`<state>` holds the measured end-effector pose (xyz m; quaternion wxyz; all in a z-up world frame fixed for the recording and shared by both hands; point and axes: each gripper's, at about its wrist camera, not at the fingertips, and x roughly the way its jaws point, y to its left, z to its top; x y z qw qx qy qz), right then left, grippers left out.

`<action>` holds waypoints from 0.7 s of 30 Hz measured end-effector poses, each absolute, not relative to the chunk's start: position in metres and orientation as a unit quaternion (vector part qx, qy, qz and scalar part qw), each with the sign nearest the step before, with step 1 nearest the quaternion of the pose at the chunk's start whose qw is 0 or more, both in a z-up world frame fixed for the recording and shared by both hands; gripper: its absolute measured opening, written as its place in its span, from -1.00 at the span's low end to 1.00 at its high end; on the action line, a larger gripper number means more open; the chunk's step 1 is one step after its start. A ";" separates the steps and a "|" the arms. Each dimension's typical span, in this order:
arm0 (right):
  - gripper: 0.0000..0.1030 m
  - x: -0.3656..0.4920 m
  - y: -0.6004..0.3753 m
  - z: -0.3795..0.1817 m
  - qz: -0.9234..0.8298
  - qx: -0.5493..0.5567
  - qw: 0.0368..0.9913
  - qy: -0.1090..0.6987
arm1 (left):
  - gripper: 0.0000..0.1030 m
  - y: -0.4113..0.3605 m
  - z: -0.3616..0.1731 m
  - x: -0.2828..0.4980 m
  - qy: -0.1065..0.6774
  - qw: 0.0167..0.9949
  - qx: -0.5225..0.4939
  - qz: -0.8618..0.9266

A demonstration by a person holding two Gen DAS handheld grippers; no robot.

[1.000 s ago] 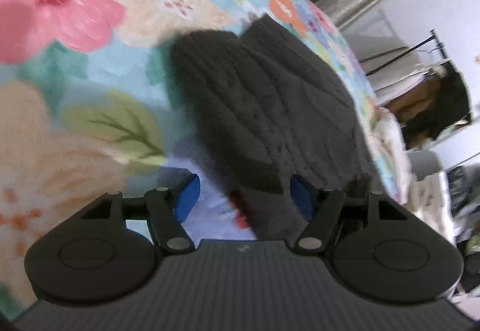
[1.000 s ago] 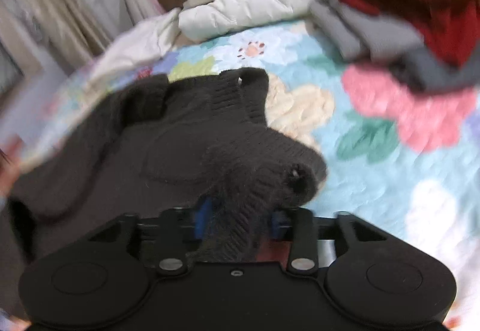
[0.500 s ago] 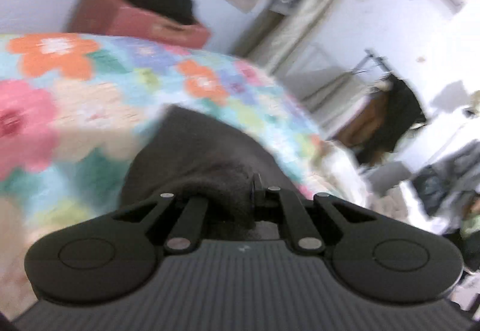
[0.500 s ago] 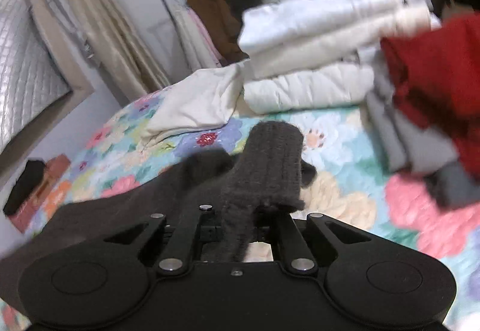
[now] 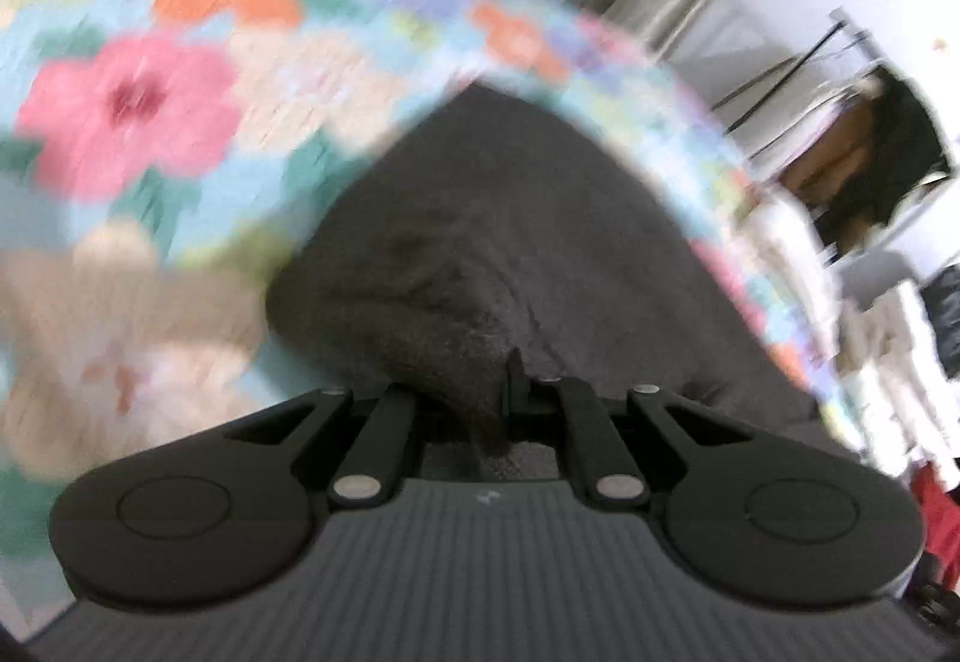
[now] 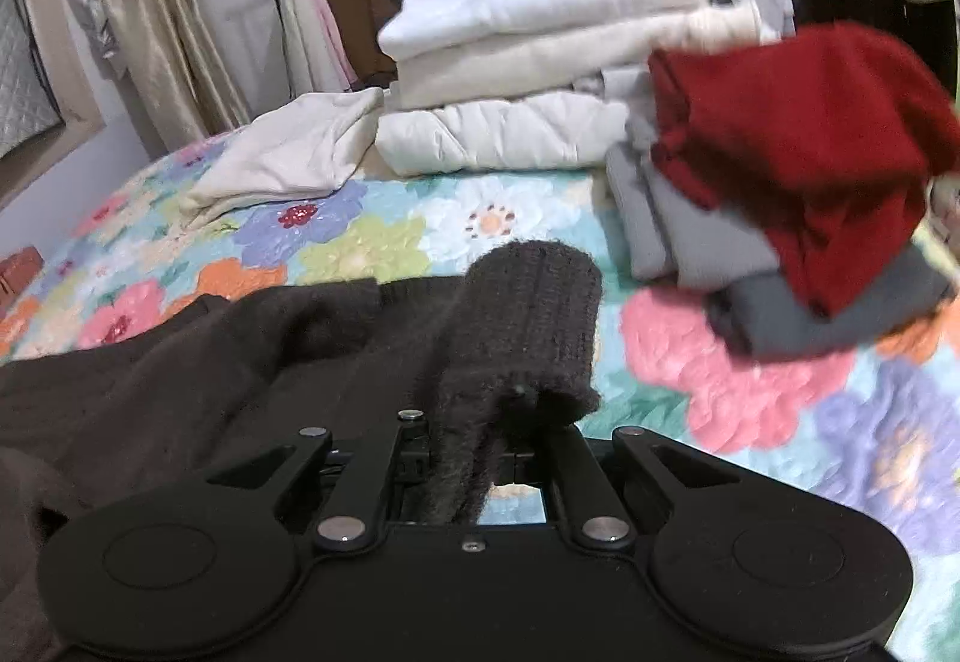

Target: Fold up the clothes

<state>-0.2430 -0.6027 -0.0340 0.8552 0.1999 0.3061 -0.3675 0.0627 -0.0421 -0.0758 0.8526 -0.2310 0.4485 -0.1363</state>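
Both grippers pinch the dark sweater (image 6: 180, 380) lying on the floral bed (image 6: 372, 248) — left gripper (image 5: 480, 398) clamped on a bunched edge, right gripper (image 6: 480, 440) on a ribbed cuff (image 6: 528, 326), likely lifting it to fold over the body.

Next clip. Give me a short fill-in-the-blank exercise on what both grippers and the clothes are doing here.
1. The right gripper is shut on a ribbed part of the dark ____ sweater.
2. The left gripper is ____ on the same sweater.
3. On the grey folded clothes lies a ____ garment.
4. The sweater lies on a bedspread printed with ____.

Missing words: brown; shut; red; flowers
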 end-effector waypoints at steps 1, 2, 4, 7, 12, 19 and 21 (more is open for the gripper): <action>-0.84 -0.244 -0.602 -0.040 -0.373 0.193 0.850 0.319 | -0.88 -0.040 -0.087 0.064 0.467 0.843 -0.234 -0.127; -0.84 -0.246 -0.603 -0.051 -0.381 0.200 0.839 0.334 | -0.88 -0.039 -0.097 0.067 0.483 0.835 -0.236 -0.119; -0.84 -0.254 -0.606 -0.076 -0.394 0.241 0.809 0.363 | -0.86 -0.042 -0.109 0.074 0.500 0.830 -0.221 -0.111; -0.84 -0.260 -0.614 -0.094 -0.401 0.278 0.793 0.364 | -0.85 -0.052 -0.110 0.074 0.498 0.841 -0.180 -0.112; -0.85 -0.255 -0.614 -0.080 -0.405 0.231 0.805 0.366 | -0.85 -0.054 -0.108 0.072 0.503 0.840 -0.168 -0.116; -0.13 -0.249 -0.606 -0.094 -0.410 0.169 0.800 0.405 | -0.73 -0.049 -0.107 0.074 0.522 0.823 -0.184 -0.129; -0.04 -0.254 -0.601 -0.081 -0.451 0.203 0.781 0.381 | -0.68 -0.047 -0.107 0.074 0.527 0.818 -0.189 -0.133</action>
